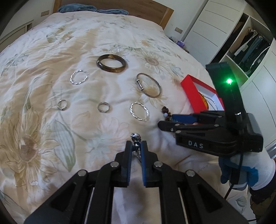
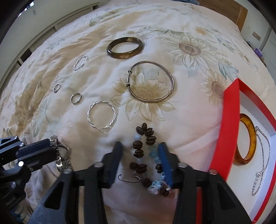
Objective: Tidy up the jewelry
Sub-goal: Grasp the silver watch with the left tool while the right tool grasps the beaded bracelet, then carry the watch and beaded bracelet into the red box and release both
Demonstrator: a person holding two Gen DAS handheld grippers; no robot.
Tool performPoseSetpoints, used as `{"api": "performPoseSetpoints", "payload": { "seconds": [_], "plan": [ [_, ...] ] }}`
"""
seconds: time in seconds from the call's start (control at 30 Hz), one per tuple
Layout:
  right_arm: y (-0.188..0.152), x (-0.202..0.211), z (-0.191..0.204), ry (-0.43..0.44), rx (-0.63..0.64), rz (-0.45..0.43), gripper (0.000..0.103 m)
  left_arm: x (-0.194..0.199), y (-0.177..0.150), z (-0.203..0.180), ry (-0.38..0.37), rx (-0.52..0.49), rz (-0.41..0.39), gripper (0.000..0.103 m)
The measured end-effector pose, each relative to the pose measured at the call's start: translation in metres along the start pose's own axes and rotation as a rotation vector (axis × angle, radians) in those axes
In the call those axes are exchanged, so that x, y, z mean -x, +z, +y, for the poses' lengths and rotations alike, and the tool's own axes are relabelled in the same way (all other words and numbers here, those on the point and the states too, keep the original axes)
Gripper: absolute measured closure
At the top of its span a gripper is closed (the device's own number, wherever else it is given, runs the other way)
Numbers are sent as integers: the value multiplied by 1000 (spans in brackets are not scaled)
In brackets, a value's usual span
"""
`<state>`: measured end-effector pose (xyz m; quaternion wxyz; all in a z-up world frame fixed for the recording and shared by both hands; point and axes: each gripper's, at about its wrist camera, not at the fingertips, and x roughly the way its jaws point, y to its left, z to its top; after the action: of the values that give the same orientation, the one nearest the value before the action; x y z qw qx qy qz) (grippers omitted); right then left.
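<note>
My left gripper (image 1: 136, 146) is shut on a silver link bracelet (image 1: 136, 137), also seen in the right wrist view (image 2: 59, 155). My right gripper (image 2: 140, 148) is open, its fingers on either side of a brown bead bracelet (image 2: 141, 149) lying on the bed; it also shows in the left wrist view (image 1: 165, 120). A red box (image 2: 231, 120) with white lining holds an amber bangle (image 2: 248, 139) and a silver chain (image 2: 264, 155). On the quilt lie a dark brown bangle (image 1: 111, 63), a silver bangle (image 1: 149, 85), two twisted silver hoops (image 1: 79, 77) (image 1: 139, 111) and two rings (image 1: 62, 104) (image 1: 103, 106).
The floral quilt (image 1: 51, 51) covers the bed, with a wooden headboard (image 1: 120, 6) and blue cloth (image 1: 93, 9) at the far end. White wardrobes (image 1: 224, 25) with hanging clothes stand to the right.
</note>
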<state>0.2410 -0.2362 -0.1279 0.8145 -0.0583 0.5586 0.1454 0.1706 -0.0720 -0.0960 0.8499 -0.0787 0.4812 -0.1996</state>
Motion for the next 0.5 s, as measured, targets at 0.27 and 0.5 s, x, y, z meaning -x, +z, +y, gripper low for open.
{"api": "performPoseSetpoints", "payload": {
  "seconds": [0.27,0.5],
  "plan": [
    [-13,29,6,94,-28,-65,88,26,-1,1,31,17,-30,94],
    [-37,100,9,182,-104,-200,88,75,-5,-8,59,30,-85,94]
  ]
}}
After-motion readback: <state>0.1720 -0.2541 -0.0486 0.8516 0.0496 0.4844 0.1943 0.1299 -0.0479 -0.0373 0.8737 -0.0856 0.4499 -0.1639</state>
